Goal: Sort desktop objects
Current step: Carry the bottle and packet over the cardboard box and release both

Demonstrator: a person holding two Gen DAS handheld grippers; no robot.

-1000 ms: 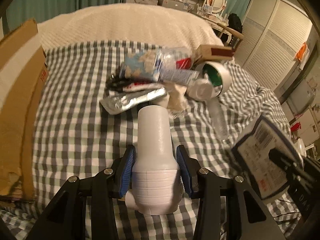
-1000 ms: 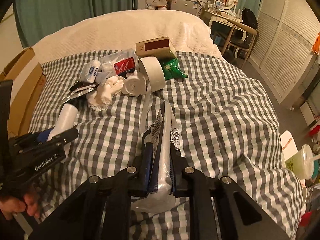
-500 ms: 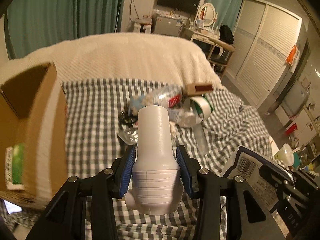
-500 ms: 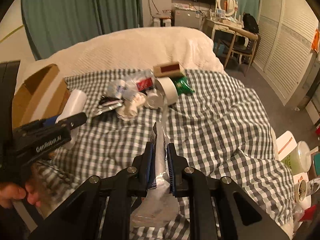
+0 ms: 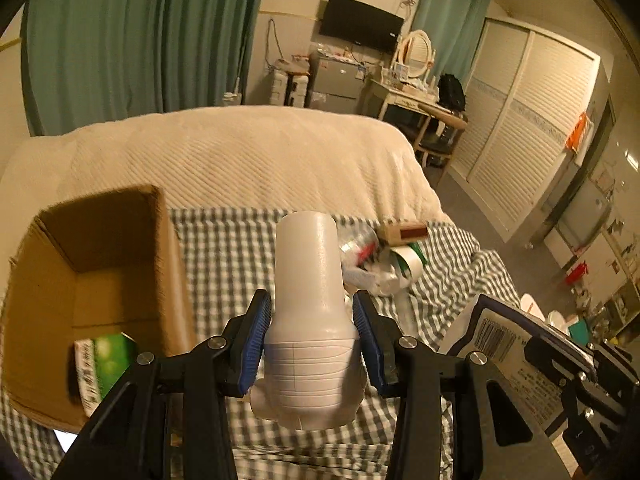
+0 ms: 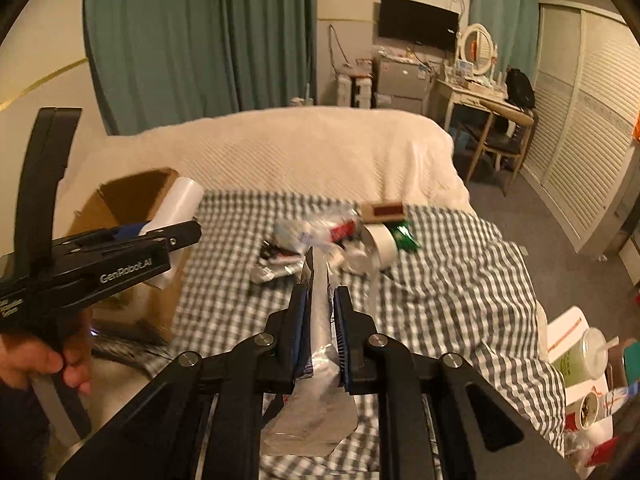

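My left gripper (image 5: 308,338) pinched a white bottle (image 5: 308,320) at lower centre, jaws pressed on its sides. My right gripper (image 6: 320,320) clamped a foil packet (image 6: 316,360) edge-on. A cardboard box (image 5: 120,264) sat at left on the bed (image 5: 240,160).

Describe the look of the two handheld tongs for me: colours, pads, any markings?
Both tongs are matte black, with angular linkage arms joined by round silver pivot bolts. The left tongs and the right tongs each carry blue ribbed pads on the inner faces of the fingers. In the right wrist view, the side of the left unit reads "GenRobot.AI" in white, above smaller white print too blurred to read.
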